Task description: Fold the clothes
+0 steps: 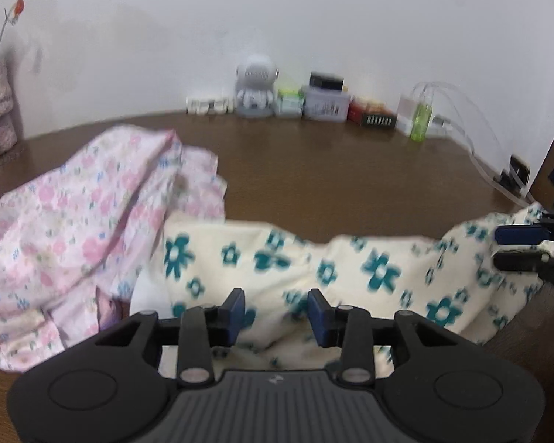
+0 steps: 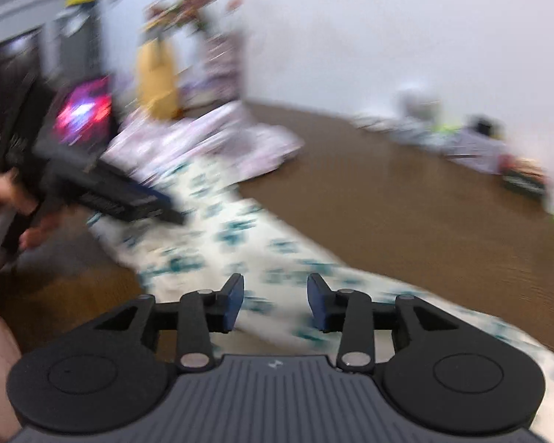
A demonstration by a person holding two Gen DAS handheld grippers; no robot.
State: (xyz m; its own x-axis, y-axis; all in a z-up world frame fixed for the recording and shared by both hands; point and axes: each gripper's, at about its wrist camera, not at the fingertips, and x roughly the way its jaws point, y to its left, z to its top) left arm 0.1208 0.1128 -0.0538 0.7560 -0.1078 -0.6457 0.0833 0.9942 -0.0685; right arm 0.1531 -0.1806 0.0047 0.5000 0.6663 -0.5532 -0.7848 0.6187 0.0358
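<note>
A cream cloth with teal flowers (image 1: 314,269) lies in a long strip across the brown table (image 1: 332,170). My left gripper (image 1: 276,313) is open just above the cloth's near edge, jaws apart with cloth showing between them. My right gripper (image 1: 519,245) shows at the right end of the cloth, jaws a little apart. In the blurred right wrist view the right gripper (image 2: 276,304) is open over the same cloth (image 2: 240,236), and the left gripper (image 2: 166,208) reaches in from the left, held by a hand.
A pink floral garment (image 1: 85,221) lies heaped on the left, partly over the cream cloth. Small boxes, a white robot figure (image 1: 256,85) and a green bottle (image 1: 421,120) line the back wall. Cables and a socket sit at right.
</note>
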